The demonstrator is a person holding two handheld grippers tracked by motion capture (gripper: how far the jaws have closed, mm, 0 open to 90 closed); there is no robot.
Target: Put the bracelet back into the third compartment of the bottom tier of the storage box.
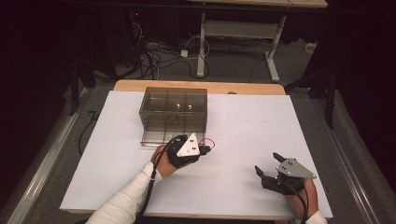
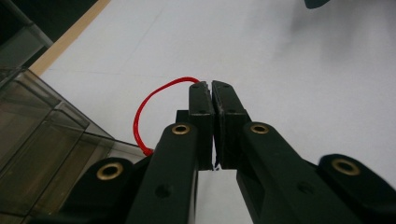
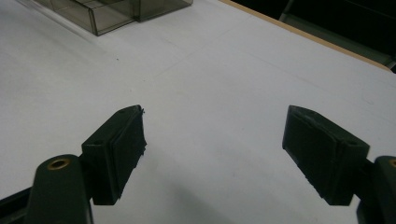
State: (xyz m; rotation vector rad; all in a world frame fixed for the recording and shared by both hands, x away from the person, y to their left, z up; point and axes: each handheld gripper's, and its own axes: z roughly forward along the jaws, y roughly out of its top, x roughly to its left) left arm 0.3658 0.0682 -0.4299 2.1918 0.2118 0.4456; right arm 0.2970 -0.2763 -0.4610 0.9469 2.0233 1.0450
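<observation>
**Red wire pinched beside the drawer box**

Sleeve and forearm are coming in lowest in the high view; my left tongs are hovering just right of the smoky box's pulled-out drawer, my right tongs waiting well apart over bare white sheet.

Left gripper view: I'm clamping the red wire, looping leftward. I judge I'm carrying it out; next, setting it down rightward.

Right gripper view: jaws are gaping, holding nothing.

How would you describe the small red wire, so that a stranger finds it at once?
Start at the smoky clear drawer box on the white table. Just in front of it, the left tool is shut on a thin red wire that curls in a loop. Nothing else on the table is red.
</observation>
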